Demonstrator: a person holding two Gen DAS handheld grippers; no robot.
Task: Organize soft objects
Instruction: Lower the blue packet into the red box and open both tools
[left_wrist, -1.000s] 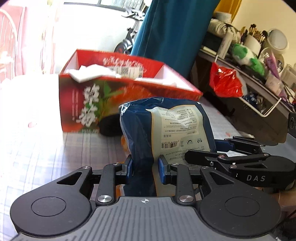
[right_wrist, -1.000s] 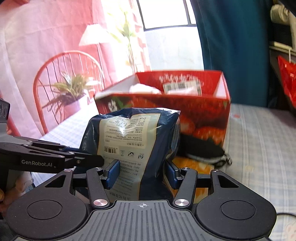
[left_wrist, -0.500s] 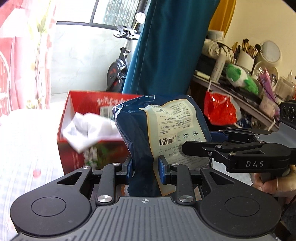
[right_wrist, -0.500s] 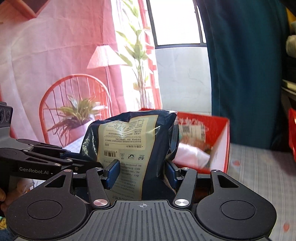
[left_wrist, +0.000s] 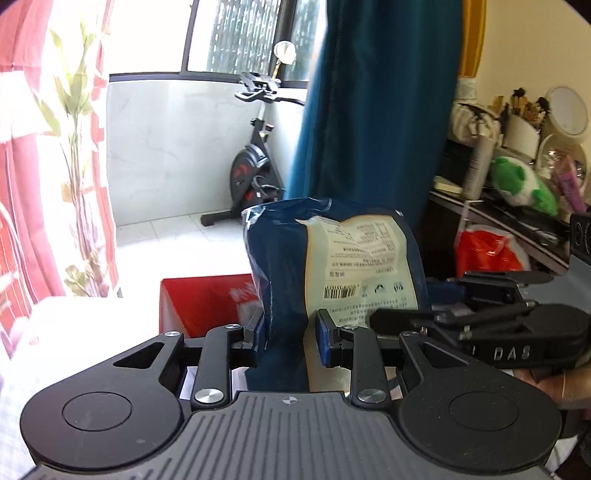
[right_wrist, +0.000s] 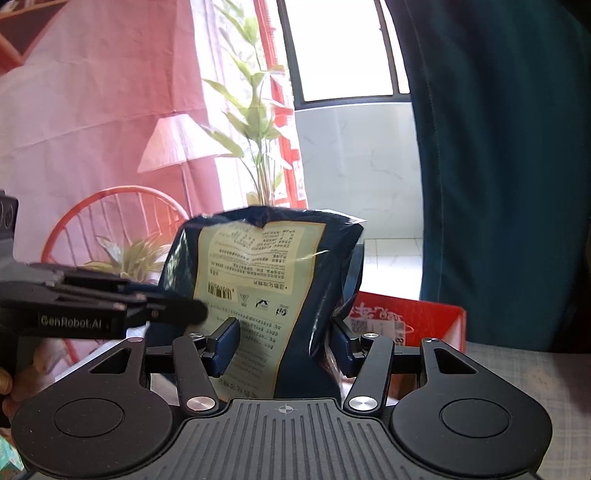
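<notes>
Blue snack bag (left_wrist: 332, 266) held upright in the air, left hand-held gripper (left_wrist: 288, 338) clamped on its lower edge, right hand-held gripper (right_wrist: 282, 345) pinching its other side, red box (right_wrist: 413, 321) below and behind, teal curtain (left_wrist: 373, 110) beyond

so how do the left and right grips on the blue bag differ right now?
The left gripper pinches a narrow fold of the blue bag on its plain dark side. The right gripper spans a wider section, one pad on the pale printed label, jaws further apart. Both are shut on its lower part, holding it upright above the red box.
</notes>
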